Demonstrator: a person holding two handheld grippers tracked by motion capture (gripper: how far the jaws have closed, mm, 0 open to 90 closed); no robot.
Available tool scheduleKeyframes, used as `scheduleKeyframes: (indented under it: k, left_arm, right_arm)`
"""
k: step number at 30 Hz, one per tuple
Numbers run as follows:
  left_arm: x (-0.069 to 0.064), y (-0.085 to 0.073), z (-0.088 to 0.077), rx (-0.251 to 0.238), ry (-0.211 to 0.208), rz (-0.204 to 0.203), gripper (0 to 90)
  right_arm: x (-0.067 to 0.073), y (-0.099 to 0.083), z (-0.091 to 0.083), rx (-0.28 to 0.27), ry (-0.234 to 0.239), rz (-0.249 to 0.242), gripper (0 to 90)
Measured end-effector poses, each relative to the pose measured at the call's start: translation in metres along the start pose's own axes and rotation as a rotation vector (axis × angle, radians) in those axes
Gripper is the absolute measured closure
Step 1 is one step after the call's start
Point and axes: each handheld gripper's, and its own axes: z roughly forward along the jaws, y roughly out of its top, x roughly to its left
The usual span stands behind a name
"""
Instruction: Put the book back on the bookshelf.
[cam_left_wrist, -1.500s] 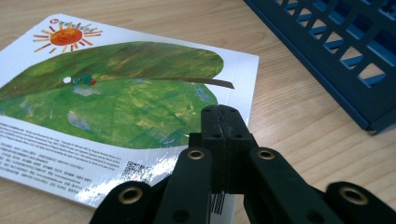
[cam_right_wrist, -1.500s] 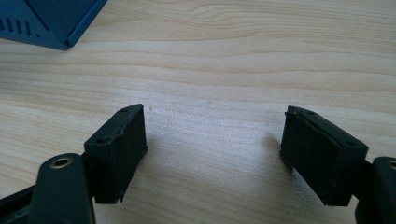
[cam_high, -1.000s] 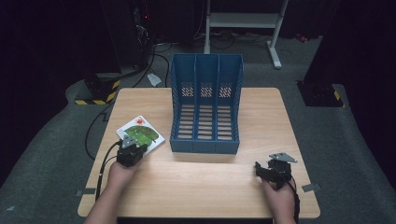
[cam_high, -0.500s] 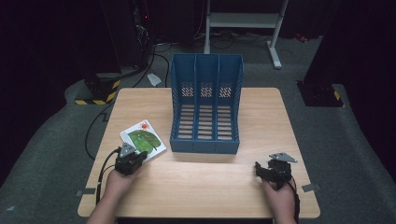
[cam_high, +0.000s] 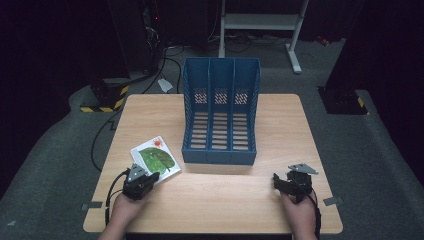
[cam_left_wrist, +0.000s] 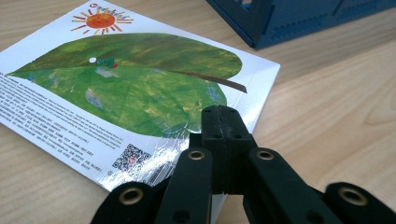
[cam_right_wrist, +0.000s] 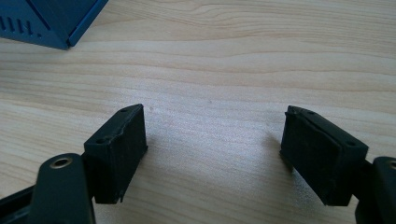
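The picture book (cam_high: 155, 159) lies flat on the bench (cam_high: 215, 200), at eight o'clock from the blue file rack (cam_high: 220, 112), whose slots stand empty; filing it looks undone. The left gripper (cam_high: 150, 176) has its fingers closed on the book's near corner. The right gripper (cam_high: 278, 181) rests wide open, holding nothing
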Motion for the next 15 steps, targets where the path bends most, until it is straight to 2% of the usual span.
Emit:
scheduleKeyframes:
  k: [6,9,11,14,15]
  left_arm:
    - [-0.019,-0.007,-0.011,0.013,-0.007,0.056,89.8]
    - [-0.026,-0.01,-0.014,0.017,-0.017,0.068,89.8]
    - [-0.03,-0.011,-0.016,0.024,-0.033,0.063,89.8]
    - [-0.03,-0.009,-0.017,0.037,-0.026,0.068,89.7]
    - [-0.03,-0.008,-0.016,0.043,-0.022,0.058,89.4]
  right_arm:
    - [0.0,0.0,0.0,0.0,0.0,0.0,21.8]
    - [0.0,0.0,0.0,0.0,0.0,0.0,21.8]
    - [0.0,0.0,0.0,0.0,0.0,-0.001,21.9]
    - [0.0,0.0,0.0,0.001,0.0,0.005,21.9]
    - [0.0,0.0,0.0,0.001,0.0,0.005,21.9]
